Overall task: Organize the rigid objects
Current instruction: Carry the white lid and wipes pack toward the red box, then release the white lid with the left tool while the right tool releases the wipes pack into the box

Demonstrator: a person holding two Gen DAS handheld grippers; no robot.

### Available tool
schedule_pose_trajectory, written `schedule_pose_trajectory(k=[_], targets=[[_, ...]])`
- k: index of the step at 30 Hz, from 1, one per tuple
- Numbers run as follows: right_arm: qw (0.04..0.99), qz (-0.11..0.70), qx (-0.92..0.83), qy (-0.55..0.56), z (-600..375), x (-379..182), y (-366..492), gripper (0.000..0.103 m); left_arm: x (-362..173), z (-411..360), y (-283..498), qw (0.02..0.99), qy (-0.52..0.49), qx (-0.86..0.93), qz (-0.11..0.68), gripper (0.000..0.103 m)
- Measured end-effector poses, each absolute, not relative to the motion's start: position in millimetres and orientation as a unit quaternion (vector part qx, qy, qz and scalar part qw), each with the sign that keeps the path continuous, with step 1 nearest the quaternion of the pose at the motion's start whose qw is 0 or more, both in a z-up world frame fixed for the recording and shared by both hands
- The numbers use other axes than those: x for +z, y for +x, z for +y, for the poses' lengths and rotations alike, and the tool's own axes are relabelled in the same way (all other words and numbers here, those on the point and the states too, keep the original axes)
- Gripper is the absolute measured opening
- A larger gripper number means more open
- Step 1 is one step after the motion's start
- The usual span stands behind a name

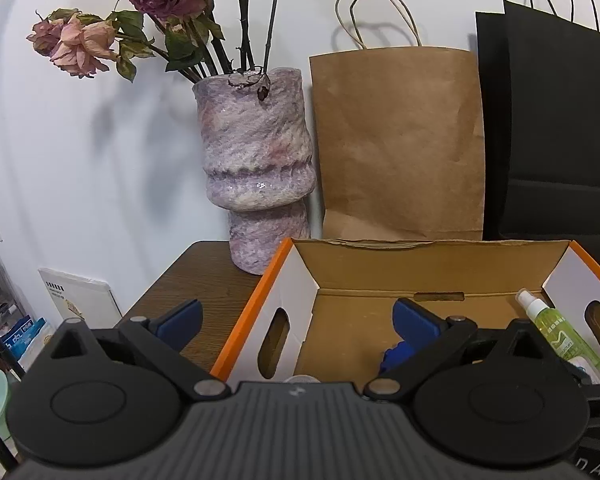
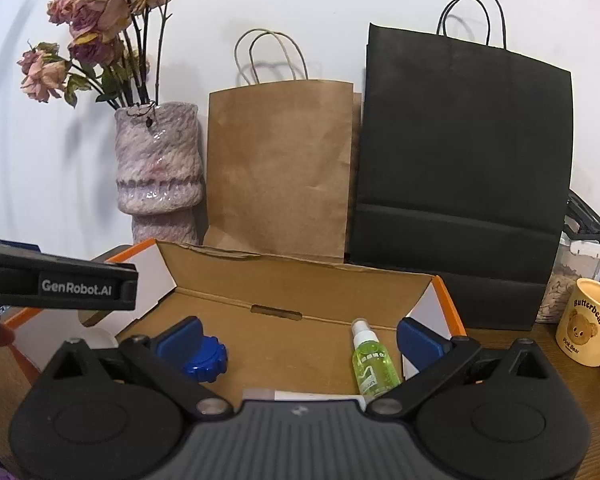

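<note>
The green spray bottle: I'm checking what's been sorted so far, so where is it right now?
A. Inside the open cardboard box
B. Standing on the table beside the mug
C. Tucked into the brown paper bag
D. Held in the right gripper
A. The green spray bottle sits on the floor of the open cardboard box, near its right end; the right gripper is open and holds nothing.

An open cardboard box fills the lower centre. Inside, a green spray bottle lies lower right. A blue ridged cap sits lower left.

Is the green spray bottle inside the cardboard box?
Inside: the green spray bottle lies on the floor of the open cardboard box, near its right wall.
</note>
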State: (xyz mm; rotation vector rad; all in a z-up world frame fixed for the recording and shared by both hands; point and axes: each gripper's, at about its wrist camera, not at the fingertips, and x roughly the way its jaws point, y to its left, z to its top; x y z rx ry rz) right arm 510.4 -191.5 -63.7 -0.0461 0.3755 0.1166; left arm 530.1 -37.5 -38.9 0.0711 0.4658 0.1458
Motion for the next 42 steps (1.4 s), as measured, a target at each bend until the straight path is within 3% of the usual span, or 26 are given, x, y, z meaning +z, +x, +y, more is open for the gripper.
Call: schedule_pose_trajectory(k=[42], targets=[[0.984, 0.173, 0.042, -0.003, -203.4, -59.3, 480.9, 0.103, -26.8, -23.3, 493.8, 0.973, 0.017, 0.072, 0.217, 0.103]])
